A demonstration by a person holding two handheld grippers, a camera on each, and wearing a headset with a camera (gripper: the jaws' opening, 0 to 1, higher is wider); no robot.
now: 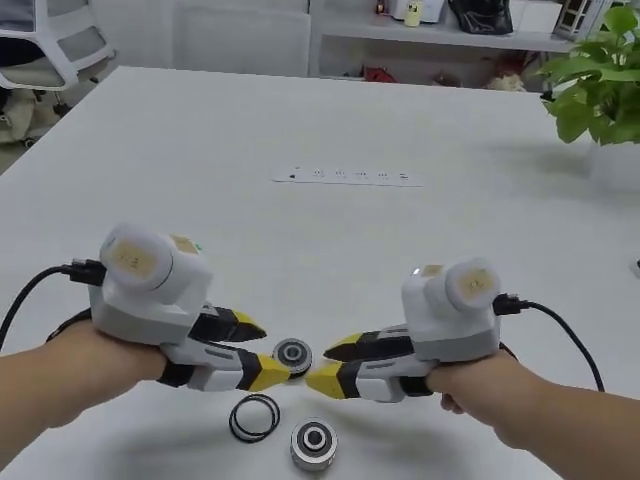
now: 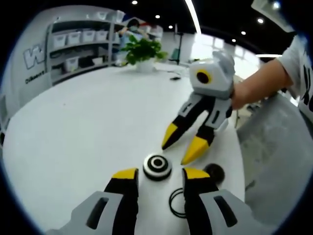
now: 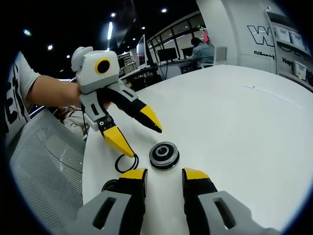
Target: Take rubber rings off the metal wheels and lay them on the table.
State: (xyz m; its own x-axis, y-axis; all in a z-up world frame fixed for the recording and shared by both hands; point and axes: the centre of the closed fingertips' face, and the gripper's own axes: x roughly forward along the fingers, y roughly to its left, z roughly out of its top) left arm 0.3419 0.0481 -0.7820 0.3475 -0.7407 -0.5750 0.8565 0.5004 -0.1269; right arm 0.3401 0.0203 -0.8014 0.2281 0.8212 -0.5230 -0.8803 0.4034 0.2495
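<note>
The left gripper (image 1: 264, 350) is held low over the white counter (image 1: 330, 230). Its yellow-tipped fingers (image 2: 125, 174) are parted wide, and nothing is gripped between them. Just on the person's side of those fingers, a pair of thin black rubber rings (image 1: 254, 416) is seen laid flat on the counter, overlapping, so part of the job is judged done.

Between the two sets of fingertips, a small round metal wheel with a dark rim (image 1: 292, 353) is sat flat, touched by neither gripper as far as can be told. A ring may be left on it, as its darker outer band suggests, though that cannot be settled from here. Nearer the person than all four fingers, a second metal wheel with a bright silver rim (image 1: 314, 443) is lying flat, apparently stripped.

The right gripper (image 1: 321, 363) is pointed inward at the dark-rimmed wheel, with its fingers (image 3: 195, 175) spread open too and left empty.
</note>
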